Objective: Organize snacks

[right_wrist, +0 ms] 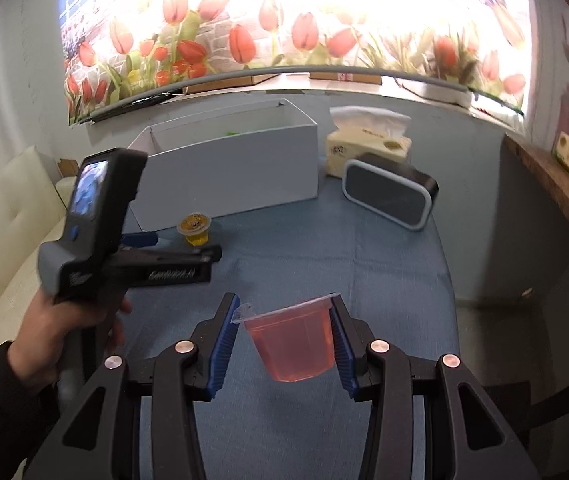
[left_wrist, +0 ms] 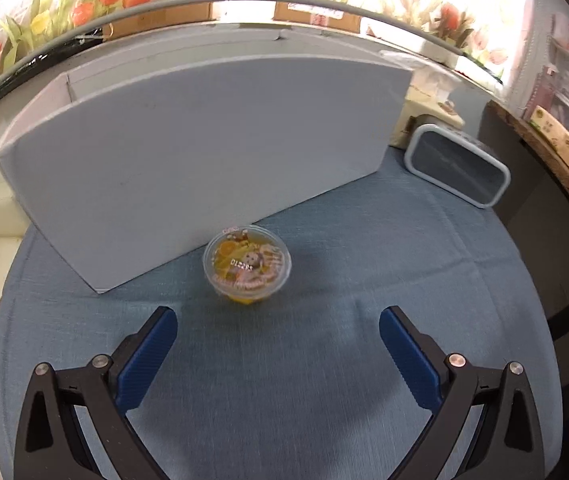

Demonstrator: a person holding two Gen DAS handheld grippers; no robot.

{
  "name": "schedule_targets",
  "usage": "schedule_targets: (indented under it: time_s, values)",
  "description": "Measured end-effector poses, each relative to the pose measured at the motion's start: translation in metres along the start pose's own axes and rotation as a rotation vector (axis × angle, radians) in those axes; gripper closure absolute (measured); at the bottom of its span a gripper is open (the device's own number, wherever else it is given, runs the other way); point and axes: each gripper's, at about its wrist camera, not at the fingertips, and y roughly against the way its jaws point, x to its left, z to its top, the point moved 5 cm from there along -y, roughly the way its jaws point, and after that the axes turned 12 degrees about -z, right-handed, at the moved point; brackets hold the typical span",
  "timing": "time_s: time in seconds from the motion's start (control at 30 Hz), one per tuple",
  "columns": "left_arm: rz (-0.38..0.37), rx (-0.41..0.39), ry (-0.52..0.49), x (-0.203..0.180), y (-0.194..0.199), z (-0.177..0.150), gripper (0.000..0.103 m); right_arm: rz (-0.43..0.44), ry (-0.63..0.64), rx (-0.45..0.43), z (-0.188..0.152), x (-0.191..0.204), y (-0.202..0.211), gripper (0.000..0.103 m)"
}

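Note:
A yellow jelly cup (left_wrist: 247,266) with a printed lid stands on the blue tablecloth, just in front of the white open box (left_wrist: 188,152). My left gripper (left_wrist: 278,318) is open, a little short of that cup, nothing between its blue pads. In the right wrist view the same yellow jelly cup (right_wrist: 195,230) sits beside the white box (right_wrist: 240,168), with the left gripper (right_wrist: 172,246) next to it. My right gripper (right_wrist: 286,306) is shut on a red jelly cup (right_wrist: 294,342), held tilted above the cloth by its rim and side.
A dark speaker with a pale rim (left_wrist: 458,170) and a tissue pack (right_wrist: 368,144) stand right of the box. A cream sofa (right_wrist: 0,232) lies to the left, a wooden shelf edge (right_wrist: 564,200) to the right. A hand and dark sleeve (right_wrist: 32,344) hold the left gripper's handle.

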Motion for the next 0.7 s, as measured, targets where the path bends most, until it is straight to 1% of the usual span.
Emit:
schedule_targets:
  time_s: [0.07,0.17,0.27,0.37,0.43,0.5,0.57,0.6,0.63,0.7]
  values:
    - [0.007,0.002,0.009,0.001,-0.008,0.003,0.0,-0.001,-0.01,0.0,-0.002,-0.003,0.001,0.055]
    - [0.035,-0.018,0.016,0.006,-0.012,0.007,0.0,0.006,-0.024,0.001,-0.003,-0.006,0.002,0.055]
    - [0.056,-0.014,0.029,0.01,-0.017,0.011,0.0,0.011,-0.039,0.006,-0.005,-0.007,0.002,0.055]
    - [0.064,-0.012,0.036,0.015,-0.022,0.014,0.003,0.014,-0.044,0.012,-0.007,-0.007,-0.001,0.055]
    - [0.064,-0.011,0.041,0.018,-0.025,0.015,0.007,0.015,-0.043,0.014,-0.008,-0.005,-0.002,0.055]
    - [0.073,-0.004,0.041,0.021,-0.028,0.017,0.016,0.016,-0.041,0.015,-0.009,-0.003,-0.002,0.055]
    - [0.077,-0.002,0.03,0.022,-0.031,0.018,0.019,0.017,-0.04,0.018,-0.01,-0.003,-0.003,0.055]
    - [0.077,-0.01,0.021,0.022,-0.031,0.019,0.025,0.017,-0.041,0.019,-0.01,-0.004,-0.004,0.055]
    - [0.08,-0.015,0.013,0.022,-0.032,0.02,0.029,0.016,-0.043,0.018,-0.01,-0.004,-0.004,0.055]
    - [0.072,-0.019,0.002,0.021,-0.031,0.021,0.047,0.016,-0.046,0.018,-0.01,-0.005,-0.005,0.055]
